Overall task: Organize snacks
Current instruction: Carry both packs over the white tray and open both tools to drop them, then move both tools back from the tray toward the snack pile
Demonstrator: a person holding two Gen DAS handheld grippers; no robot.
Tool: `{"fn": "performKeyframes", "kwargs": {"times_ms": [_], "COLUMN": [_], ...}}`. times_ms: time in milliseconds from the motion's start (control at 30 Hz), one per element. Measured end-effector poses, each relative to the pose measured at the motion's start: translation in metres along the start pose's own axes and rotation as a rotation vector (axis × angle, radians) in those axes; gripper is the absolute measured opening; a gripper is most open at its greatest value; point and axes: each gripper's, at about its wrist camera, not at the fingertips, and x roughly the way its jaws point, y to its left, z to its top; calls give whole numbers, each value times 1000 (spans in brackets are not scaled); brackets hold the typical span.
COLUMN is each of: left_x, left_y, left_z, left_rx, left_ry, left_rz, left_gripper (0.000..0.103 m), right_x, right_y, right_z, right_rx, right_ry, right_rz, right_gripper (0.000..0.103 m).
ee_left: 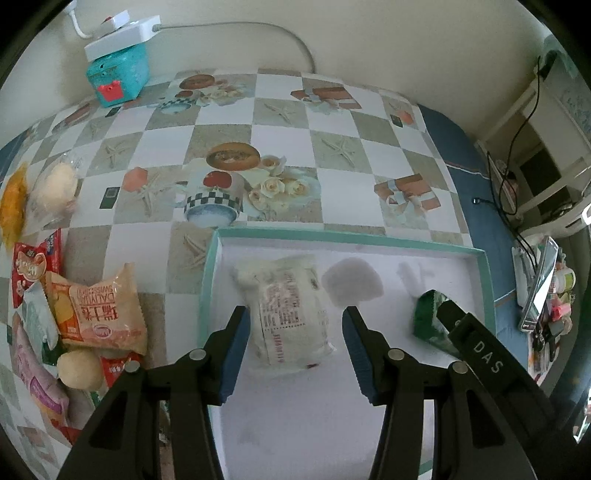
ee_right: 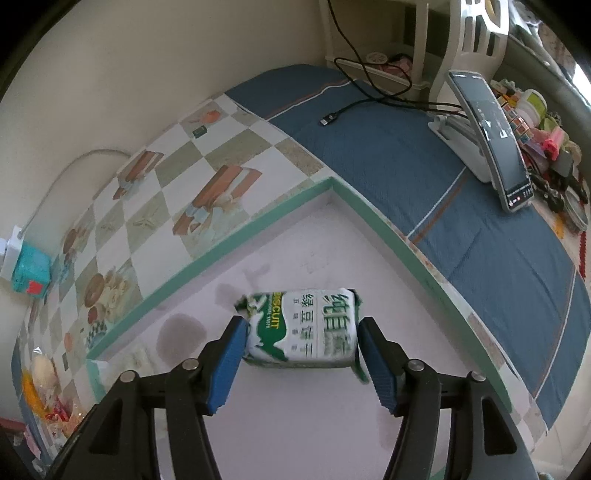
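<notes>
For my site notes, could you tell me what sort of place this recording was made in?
Probably a home, perhaps a living or dining corner: a table under a printed checkered tablecloth, a phone on a stand beside household clutter, and a power strip by the wall.

The worktop is covered by a checked oilcloth printed with starfish, roses and cups; to the right a blue cloth covers the rest. A shallow tray with a teal rim lies on the oilcloth near the front. At the back left corner stands a teal box with a white power strip on top. A heap of snack packets lies along the left edge, among them what may be a wrapped bun. On the blue cloth lie a black cable and a phone on a stand.
</notes>
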Motion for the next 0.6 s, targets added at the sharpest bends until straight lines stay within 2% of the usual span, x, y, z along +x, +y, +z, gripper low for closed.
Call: {"fn": "performKeyframes", "kwargs": {"times_ms": [33, 100, 167, 267, 433, 467, 533, 600], "left_x": [-1, -9, -17, -33, -61, -66, -76, -84], "left_y": [2, 7, 11, 24, 64, 73, 92, 106], "left_z": [1, 2, 4, 6, 3, 0, -7, -14], "left_rx": [-4, -20, -31, -71, -170, -191, -237, -268], "left_ry": [-1, -10, -23, -39, -70, -78, -94, -108], "left_rz": [-1, -6, 8, 34, 71, 83, 102, 123], "left_gripper": [65, 72, 73, 76, 77, 78, 92, 92], "right_x": [1, 1, -3, -12, -27, -31, -39, -46], "right_y": [0, 1, 2, 5, 12, 15, 22, 28], "right_z": [0, -1, -2, -6, -16, -20, -29, -37], "right_rx": [-3, -7, -14, -25, -58, -71, -98, -125], "right_ry": [3, 12, 10, 6, -9, -12, -21, -31], "right_rz": [0, 8, 4, -1, 4, 7, 17, 24], "right_gripper": [67, 70, 77, 81, 84, 91, 103, 103]}}
